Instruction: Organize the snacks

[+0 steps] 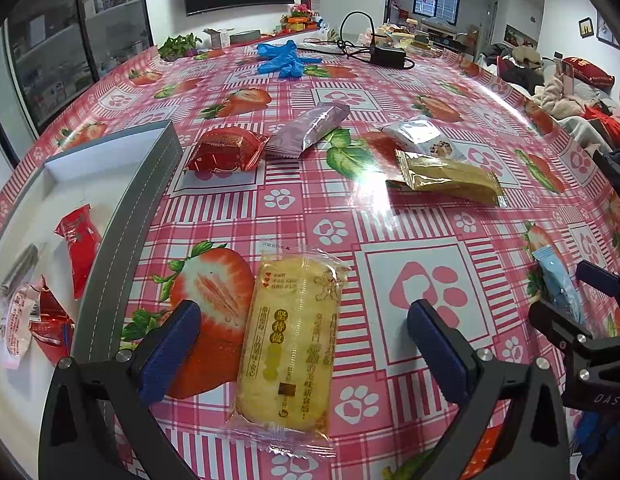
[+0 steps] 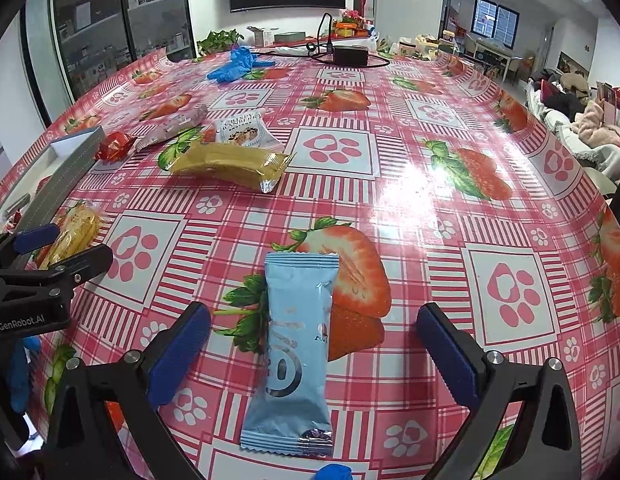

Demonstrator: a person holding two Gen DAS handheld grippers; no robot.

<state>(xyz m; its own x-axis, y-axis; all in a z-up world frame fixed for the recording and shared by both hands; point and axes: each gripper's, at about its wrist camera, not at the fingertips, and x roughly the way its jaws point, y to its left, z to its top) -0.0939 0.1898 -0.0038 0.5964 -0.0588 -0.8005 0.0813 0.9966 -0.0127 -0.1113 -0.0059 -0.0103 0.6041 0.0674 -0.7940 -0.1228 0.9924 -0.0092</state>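
In the left wrist view a yellow cake in clear wrap [image 1: 289, 344] lies on the strawberry tablecloth between the wide-apart pads of my left gripper [image 1: 303, 354], which is open and does not touch it. In the right wrist view a light blue snack packet [image 2: 295, 344] lies flat between the spread pads of my right gripper [image 2: 314, 356], also open and clear of it. Farther back lie a gold packet [image 1: 450, 178], a white cereal-bar packet [image 1: 422, 136], a mauve packet [image 1: 310, 128] and a red wrapped snack [image 1: 225, 150]. A grey-walled white box [image 1: 121, 236] at the left holds several red snacks [image 1: 79, 244].
Blue gloves [image 1: 279, 58] and a black power adapter with its cable [image 1: 386, 54] lie at the table's far end. The right gripper's body [image 1: 582, 340] shows at the right edge of the left wrist view, next to the blue packet [image 1: 560, 284]. A sofa with clothes stands off the right side.
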